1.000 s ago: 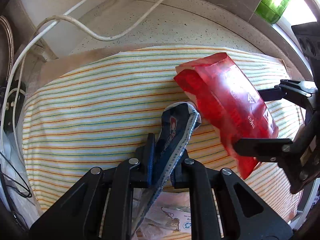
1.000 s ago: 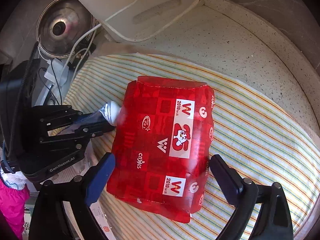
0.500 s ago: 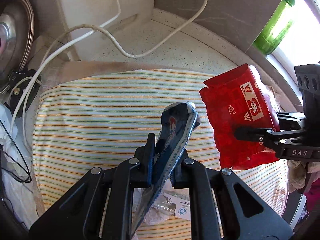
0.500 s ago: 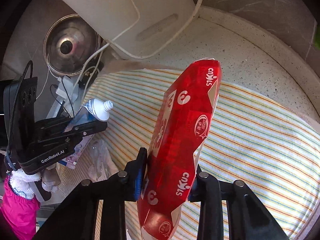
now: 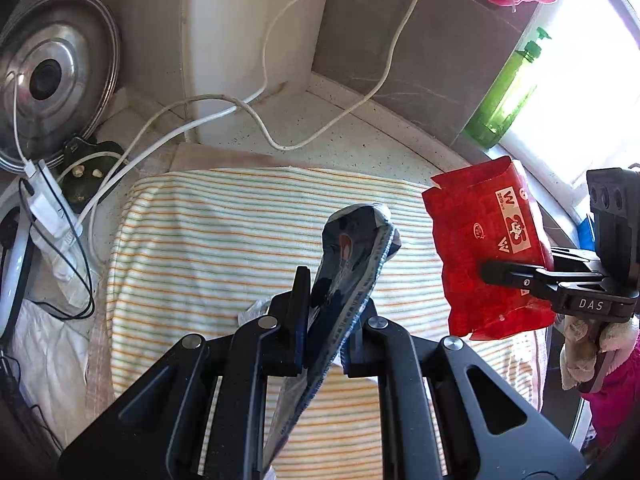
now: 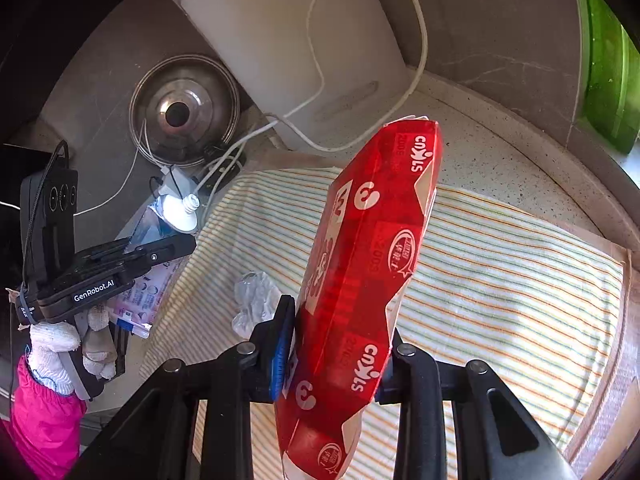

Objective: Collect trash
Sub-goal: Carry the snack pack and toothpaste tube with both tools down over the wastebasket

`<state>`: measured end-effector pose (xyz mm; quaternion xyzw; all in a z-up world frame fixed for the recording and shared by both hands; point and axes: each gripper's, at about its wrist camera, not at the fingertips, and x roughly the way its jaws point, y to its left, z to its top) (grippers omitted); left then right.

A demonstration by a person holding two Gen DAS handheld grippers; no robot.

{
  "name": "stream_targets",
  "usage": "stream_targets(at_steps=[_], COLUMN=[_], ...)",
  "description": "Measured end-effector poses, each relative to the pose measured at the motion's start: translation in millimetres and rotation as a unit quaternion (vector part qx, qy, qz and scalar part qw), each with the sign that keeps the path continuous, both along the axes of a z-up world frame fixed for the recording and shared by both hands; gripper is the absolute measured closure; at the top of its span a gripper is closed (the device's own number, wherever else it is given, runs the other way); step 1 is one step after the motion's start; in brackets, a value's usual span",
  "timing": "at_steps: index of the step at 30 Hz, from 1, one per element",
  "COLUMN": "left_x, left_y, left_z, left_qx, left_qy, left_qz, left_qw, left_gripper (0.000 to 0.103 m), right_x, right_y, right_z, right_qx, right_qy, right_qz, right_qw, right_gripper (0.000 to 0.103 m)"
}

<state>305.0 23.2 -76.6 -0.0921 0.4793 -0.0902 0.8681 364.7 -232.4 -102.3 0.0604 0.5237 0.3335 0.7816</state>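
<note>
Red carton (image 6: 360,264) w/ white print; blue tube (image 5: 344,264); orange-green striped cloth (image 5: 224,240).

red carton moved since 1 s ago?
Yes. The red carton was lying flat on the striped cloth; now it is lifted clear, turned edge-on, clamped in the right gripper.

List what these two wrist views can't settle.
- Left wrist: lower end of the toothpaste tube, hidden behind the left tool.
- Right wrist: bottom of the red carton, cut off by the frame edge.
- Both views: no trash bin in frame.
- Right wrist: crumpled clear plastic on the striped cloth; too glary to identify.
</note>
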Motion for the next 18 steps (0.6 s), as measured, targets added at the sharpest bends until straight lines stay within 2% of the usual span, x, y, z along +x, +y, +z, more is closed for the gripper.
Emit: stream_targets(at_steps=[4,7,11,18], left_x=[-33,-62,-106,-182], left_y=[10,16,24,33], left_z=[8,10,9,-15], left_qx=[-0.007,0.005,-0.005,-0.002], left_qy=[-0.008,-0.014,-0.014,0.001], left_qz=[0.009,0.019,0.035,0.048], left_qw=[0.9999,0.9997,0.9993,0.9989], left_gripper=[0.093,0.093,0.093,0.093], right_x=[-27,-49,-76,-143], right_y=[-3,2,7,26], right_z=[15,22,27,28], right_qx=[-0.001,-0.004,-0.006,-0.021], right_qy=[-0.010,-0.017,-0.025,-0.037], right_qz=[-0.002,0.002,0.012,0.036], right_qw=[1.000,1.000,1.000,0.998], right_gripper=[0.071,0.071,0.071,0.071])
